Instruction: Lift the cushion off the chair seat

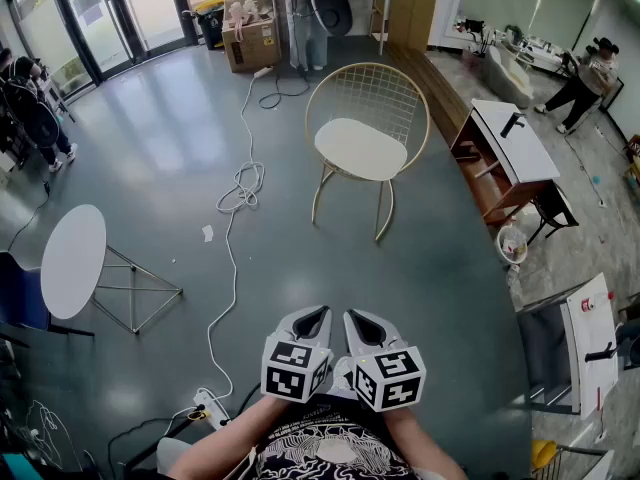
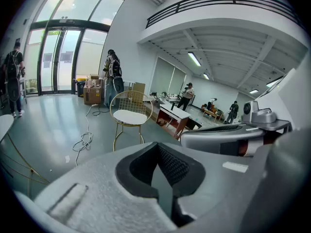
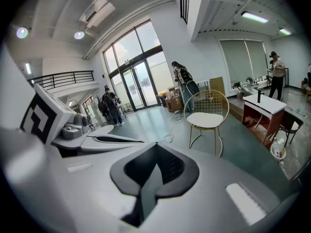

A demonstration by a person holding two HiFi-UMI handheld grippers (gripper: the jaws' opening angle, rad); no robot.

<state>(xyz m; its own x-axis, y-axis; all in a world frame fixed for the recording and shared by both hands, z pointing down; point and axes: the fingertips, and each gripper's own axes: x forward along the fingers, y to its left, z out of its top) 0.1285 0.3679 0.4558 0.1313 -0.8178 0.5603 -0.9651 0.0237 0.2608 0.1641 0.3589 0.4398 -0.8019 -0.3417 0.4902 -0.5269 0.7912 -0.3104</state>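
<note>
Both jaw pairs are pressed together on nothing, the left gripper (image 1: 312, 313) just beside the right gripper (image 1: 360, 316). The cushion (image 1: 360, 148) lies on the chair (image 1: 400, 93), well ahead of the jaws; its underside is hidden.

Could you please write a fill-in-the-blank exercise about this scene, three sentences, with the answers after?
1. The cushion lies on the seat of the ____.
2. The left gripper and the right gripper are both ____.
3. The cable lies on the ____.
Missing words: chair; shut; floor.
</note>
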